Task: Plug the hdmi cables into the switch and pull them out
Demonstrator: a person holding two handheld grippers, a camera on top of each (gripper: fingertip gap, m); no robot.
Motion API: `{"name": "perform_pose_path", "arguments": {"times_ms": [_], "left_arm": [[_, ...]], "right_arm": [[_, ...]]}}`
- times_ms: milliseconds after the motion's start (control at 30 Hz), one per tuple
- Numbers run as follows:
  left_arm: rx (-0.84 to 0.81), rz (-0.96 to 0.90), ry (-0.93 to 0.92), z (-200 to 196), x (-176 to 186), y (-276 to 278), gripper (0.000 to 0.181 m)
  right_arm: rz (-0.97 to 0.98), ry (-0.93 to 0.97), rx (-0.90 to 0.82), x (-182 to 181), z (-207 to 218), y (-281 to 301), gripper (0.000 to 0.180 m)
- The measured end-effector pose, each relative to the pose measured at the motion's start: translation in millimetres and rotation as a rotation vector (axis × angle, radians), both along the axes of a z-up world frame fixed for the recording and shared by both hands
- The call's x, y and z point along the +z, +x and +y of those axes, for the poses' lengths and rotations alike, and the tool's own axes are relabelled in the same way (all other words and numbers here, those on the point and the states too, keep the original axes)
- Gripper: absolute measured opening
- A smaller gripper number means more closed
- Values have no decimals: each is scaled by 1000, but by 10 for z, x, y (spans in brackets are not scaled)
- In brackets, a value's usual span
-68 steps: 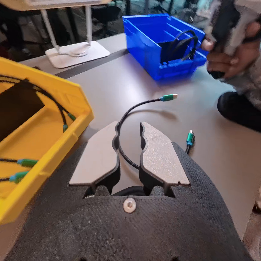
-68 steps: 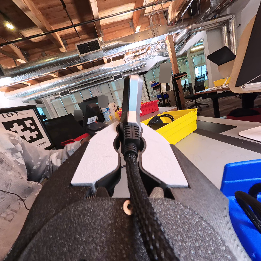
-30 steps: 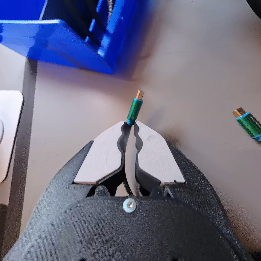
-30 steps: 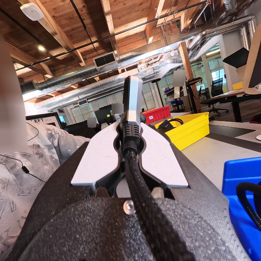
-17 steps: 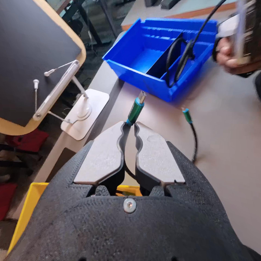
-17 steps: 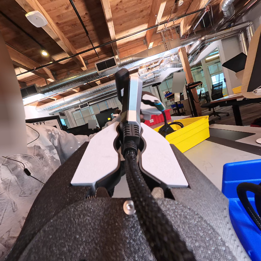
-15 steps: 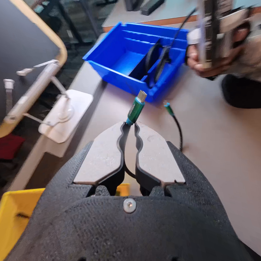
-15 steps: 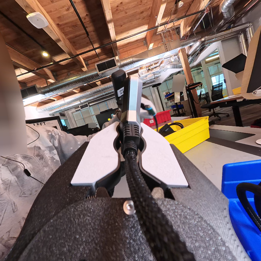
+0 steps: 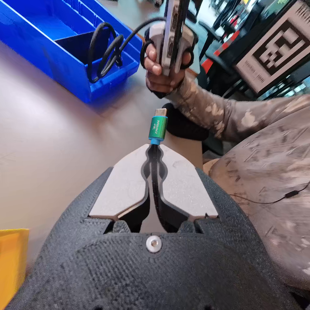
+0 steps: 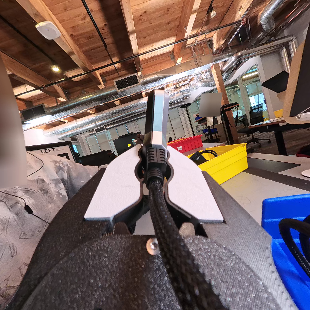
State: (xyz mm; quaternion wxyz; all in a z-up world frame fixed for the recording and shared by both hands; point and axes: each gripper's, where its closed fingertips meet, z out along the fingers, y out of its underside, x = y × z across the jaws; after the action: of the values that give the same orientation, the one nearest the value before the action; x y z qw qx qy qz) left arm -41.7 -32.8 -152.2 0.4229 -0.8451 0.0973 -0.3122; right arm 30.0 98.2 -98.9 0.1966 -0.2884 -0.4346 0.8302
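Right gripper (image 10: 154,155) clamps the upright switch (image 10: 156,117).

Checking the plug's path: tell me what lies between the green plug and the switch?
Left wrist view: nothing between green plug and switch except the person's hand below it.

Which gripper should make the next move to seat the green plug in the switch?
Left, probably. The left gripper is shut on the HDMI cable just behind the green plug, whose free tip points toward the switch. The right gripper is clamping that switch upright, so it should just steady it.
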Motion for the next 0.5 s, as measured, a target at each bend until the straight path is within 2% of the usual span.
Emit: {"name": "perform_pose_path", "arguments": {"times_ms": [167,500], "left_arm": [[40,-106,-16,53,-12,-97,5],[76,12,-175,91,-863,-88,0]], "right_arm": [[-3,-2,-1,-5,7,-3,21],[-16,13,5,-36,-27,-20,22]]}}
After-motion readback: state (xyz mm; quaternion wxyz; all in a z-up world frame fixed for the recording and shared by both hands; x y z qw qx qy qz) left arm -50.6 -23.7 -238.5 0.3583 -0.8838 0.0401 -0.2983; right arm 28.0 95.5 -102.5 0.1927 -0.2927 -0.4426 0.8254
